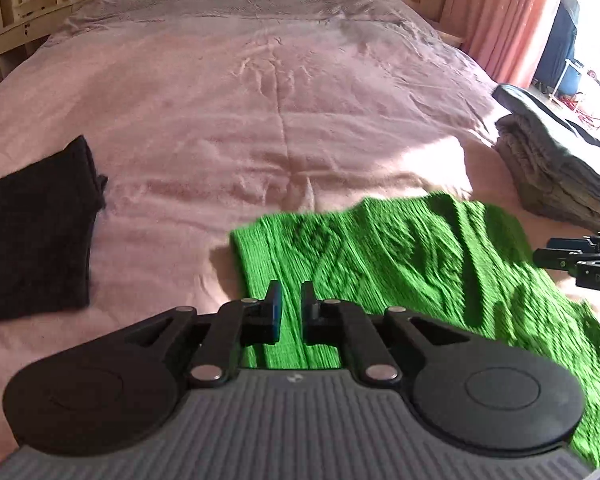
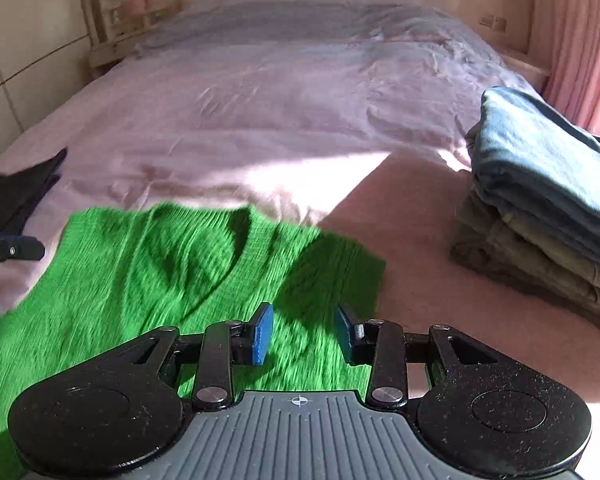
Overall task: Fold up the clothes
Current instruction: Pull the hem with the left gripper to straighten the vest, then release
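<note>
**Both claws above the green jumper on the bed**

My left claw (image 1: 291, 312) has its jaws nearly together, with only a narrow slit between the blue pads, and nothing is caught in that slit. My right claw (image 2: 305, 330) stands partly open with a clear gap between its pads, and it too holds nothing. Both point downward over the green jumper (image 1: 400, 264), which I see through each gap. From the left wrist view the right claw shows as a dark bracket at the right edge; from the right wrist view the left claw shows at the left edge.

The jumper is a ribbed knit with a V-shaped neck. It lies spread on the near part of the pink bedcover (image 1: 260, 100), neck towards the far end of the bed, and it is blurred in both views.

To the left of the jumper, apart from it, lies a black cloth (image 1: 36, 236), folded flat. To the right, near the bed's edge, sits a stack of folded clothes (image 2: 540, 200) with a grey-blue piece on top. Beyond the stack hangs a pink curtain (image 1: 508, 16); a pale cupboard (image 2: 28, 40) stands at the far left.
</note>
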A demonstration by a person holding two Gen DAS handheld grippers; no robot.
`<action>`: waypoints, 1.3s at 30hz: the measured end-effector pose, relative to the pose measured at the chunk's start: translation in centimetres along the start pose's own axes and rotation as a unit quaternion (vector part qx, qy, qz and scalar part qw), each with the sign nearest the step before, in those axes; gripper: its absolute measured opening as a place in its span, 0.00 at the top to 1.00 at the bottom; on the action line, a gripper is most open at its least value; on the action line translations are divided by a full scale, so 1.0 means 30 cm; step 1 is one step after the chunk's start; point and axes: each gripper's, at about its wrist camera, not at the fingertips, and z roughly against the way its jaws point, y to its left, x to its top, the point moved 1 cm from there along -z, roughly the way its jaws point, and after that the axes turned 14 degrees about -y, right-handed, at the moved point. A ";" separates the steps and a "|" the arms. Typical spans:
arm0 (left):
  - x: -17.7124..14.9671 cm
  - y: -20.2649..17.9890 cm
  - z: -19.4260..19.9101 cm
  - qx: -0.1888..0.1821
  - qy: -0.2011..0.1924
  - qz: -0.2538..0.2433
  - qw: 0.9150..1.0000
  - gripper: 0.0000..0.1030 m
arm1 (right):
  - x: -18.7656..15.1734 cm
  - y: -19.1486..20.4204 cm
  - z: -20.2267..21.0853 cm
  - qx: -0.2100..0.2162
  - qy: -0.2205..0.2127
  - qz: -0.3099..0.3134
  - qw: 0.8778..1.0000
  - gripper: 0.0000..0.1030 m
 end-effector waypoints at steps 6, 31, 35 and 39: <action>-0.205 0.025 0.142 0.064 0.052 -0.035 0.996 0.93 | -0.212 -0.021 0.147 -0.036 0.060 0.041 0.997 0.63; -0.558 -0.296 0.706 0.133 0.080 0.005 0.988 0.89 | -0.511 0.075 0.737 -0.005 0.127 0.003 0.992 0.63; -0.631 -0.303 0.848 0.155 0.098 0.039 0.982 0.91 | -0.608 0.065 0.874 -0.013 0.158 0.019 0.987 0.63; -0.653 -0.339 0.957 0.177 0.131 0.049 0.974 0.90 | -0.624 0.016 0.972 -0.011 0.195 -0.011 0.981 0.63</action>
